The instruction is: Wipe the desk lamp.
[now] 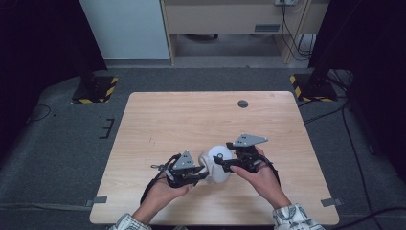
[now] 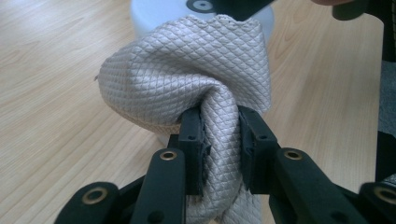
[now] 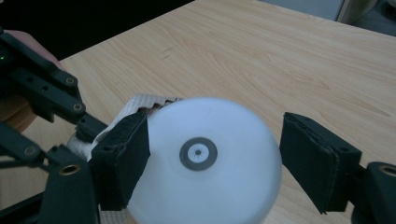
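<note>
Where the 2 grippers meet near the front edge of the wooden table [image 1: 201, 115], a white round object [image 1: 220, 163] stands on the wood with a pale quilted cloth [image 1: 205, 159] pressed against its left side. The left gripper [image 1: 203, 173] has its 2 jaws clamped on a bunched fold of that cloth; in the left gripper view the cloth [image 2: 187, 79] bulges up above the jaws in a loose twist, its diamond pattern plain to see, and hangs down between them below. Behind the cloth in that view stands the white round object [image 2: 144, 16], just beside or touching the fabric.

The right gripper [image 1: 221, 164] hangs over the white object from the right. In the right gripper view its 2 padded jaws stand wide apart, 1 at each side of the object [image 3: 205, 163], whose top carries a small grey ring with a dark centre. The left pad lies close against the object's edge; the right pad stands clear of it, so the jaws grip nothing. The scalloped edge of the cloth [image 3: 140, 101] peeks out behind the left pad, with the left gripper [image 3: 79, 121] beside it.
</note>
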